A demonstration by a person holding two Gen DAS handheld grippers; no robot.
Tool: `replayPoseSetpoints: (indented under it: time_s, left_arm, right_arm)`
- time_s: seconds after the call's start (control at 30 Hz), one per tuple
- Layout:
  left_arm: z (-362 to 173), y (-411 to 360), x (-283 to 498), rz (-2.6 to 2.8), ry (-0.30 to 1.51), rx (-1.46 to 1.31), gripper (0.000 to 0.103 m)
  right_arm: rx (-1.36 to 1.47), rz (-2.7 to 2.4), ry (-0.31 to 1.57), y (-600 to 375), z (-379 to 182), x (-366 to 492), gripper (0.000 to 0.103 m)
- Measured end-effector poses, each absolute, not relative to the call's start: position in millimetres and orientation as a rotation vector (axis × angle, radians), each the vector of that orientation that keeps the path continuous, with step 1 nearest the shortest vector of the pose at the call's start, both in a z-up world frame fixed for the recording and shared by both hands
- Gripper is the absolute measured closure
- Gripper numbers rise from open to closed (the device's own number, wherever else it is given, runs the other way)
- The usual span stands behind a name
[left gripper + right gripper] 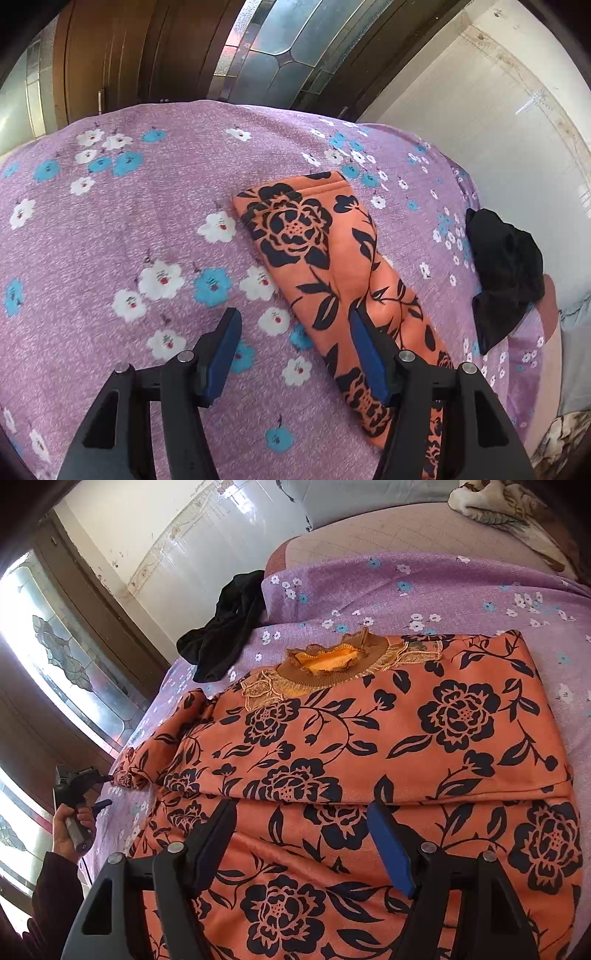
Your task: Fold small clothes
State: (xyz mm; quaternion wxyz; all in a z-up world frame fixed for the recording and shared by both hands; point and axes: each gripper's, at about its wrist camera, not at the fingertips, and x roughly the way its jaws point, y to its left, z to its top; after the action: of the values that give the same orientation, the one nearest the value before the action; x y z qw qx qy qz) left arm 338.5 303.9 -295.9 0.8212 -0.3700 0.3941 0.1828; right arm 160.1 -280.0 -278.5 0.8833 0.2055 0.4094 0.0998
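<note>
Nearest in the right wrist view, the right gripper (301, 812) hangs with its fingers spread wide and nothing between them, just over the lower half of the orange garment (369, 738), a top with black flower print. That garment lies spread flat on the bed (461, 587), which is covered by a purple sheet with white and blue flowers, and a crosswise crease or folded edge runs over the cloth just beyond the fingertips. Farther along the orange garment its brown ruffled collar (332, 664) points away from the gripper, with gold lace trim on either side of it. At the garment's left side a sleeve (332, 266) stretches out across the sheet; in the left wrist view it lies flat as a long strip with its cuff at the far end. The left gripper (293, 317) hovers at the near part of that sleeve with its fingers parted and empty, one finger above the orange cloth and the other above bare sheet. The person's left hand (70, 827) grips the handle of that tool at the bed's edge. Beyond the orange garment, past its collar and to the left, a crumpled black garment (225, 631) sits at the bed's edge near the white wall.
</note>
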Motion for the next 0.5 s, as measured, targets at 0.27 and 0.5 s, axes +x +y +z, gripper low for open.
replayPoseSetpoints:
  time_s: [0.27,0.5]
  left_arm:
    - [-300.9,291.6,377.4,0.385,0.841,-0.716,0.098]
    - [-201.4,149.9,371.4,0.129,0.728,-0.326,0.098]
  right_arm:
    - [0.434,0.167,0.846,-290.3,-280.0,164.4,0.027]
    - [0.508,0.082,0.745,-324.9,-259.6,160.8,0.027]
